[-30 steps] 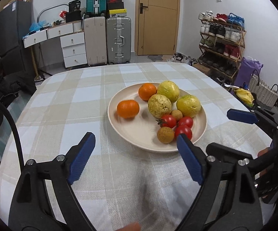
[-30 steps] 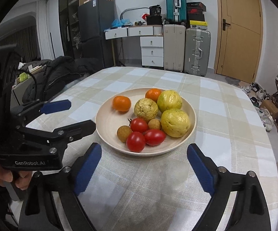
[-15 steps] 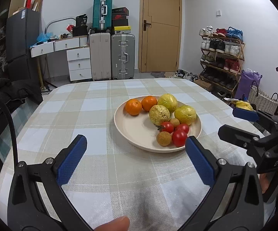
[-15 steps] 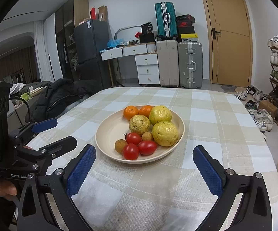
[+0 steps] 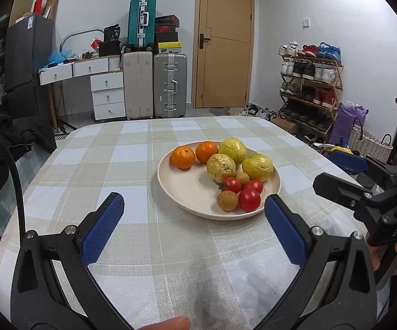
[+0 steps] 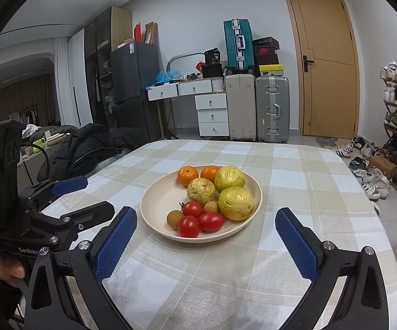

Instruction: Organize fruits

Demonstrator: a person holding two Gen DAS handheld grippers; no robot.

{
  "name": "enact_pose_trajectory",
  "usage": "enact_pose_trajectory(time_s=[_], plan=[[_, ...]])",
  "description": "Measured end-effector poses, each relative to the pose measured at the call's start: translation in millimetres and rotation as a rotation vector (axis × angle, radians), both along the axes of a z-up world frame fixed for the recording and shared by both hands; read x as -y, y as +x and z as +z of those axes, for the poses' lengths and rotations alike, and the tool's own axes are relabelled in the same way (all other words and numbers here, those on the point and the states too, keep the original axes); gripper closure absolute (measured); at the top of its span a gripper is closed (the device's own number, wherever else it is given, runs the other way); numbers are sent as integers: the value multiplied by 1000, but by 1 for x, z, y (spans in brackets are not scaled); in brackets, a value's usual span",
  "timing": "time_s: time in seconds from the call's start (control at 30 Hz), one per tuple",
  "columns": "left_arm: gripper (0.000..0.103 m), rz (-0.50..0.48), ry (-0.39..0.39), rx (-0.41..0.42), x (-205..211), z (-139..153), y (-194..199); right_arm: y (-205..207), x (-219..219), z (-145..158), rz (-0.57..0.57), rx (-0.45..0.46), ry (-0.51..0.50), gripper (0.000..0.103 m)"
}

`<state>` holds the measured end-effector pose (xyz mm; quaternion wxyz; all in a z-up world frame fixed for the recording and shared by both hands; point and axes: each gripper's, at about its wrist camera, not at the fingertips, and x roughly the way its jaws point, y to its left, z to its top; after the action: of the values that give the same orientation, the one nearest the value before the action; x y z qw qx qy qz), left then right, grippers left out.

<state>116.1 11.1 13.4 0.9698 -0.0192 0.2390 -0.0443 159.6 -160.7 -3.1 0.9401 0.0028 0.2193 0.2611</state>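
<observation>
hovering short of the plate [image 5: 168,184], the left gripper [image 5: 194,217] is spread wide and empty; its jaws have just been opening, with only bare cloth between them. the right gripper [image 6: 206,229] is released too, nothing between its pads. all the fruit sits on the plate in the middle of the table [image 5: 94,170]: from the left, two oranges [image 5: 183,158], then three guavas [image 5: 221,166] at the back and right, with three tomatoes [image 5: 250,199] and two longans [image 5: 227,200] clustered toward the near rim.

nothing is being gripped, so this looks like the pause before a pick, or the sorting may be about finished; i cannot tell which. a next pick would call for a reach forward and down over the near rim onto one fruit. the small ones touch each other, so closing on one could nudge its neighbours, and round fruit may roll.

both grippers crowd the near side and could clash. otherwise the cloth around the plate is free. a coat [image 6: 88,148] lies off the table's left; suitcases [image 5: 169,85] and a shoe rack [image 5: 308,82] stand well back.
</observation>
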Motion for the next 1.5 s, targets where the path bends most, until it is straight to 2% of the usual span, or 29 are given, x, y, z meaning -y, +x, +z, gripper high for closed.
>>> enact_pose_trajectory(time_s=[0.7,1.5], plan=[[1,16,-3,-13,0,-3,6,-3,0,0,15,28,5,0],[1,8,-1,-20,1,-5,9,-15,7,4,-17,68,20,0]])
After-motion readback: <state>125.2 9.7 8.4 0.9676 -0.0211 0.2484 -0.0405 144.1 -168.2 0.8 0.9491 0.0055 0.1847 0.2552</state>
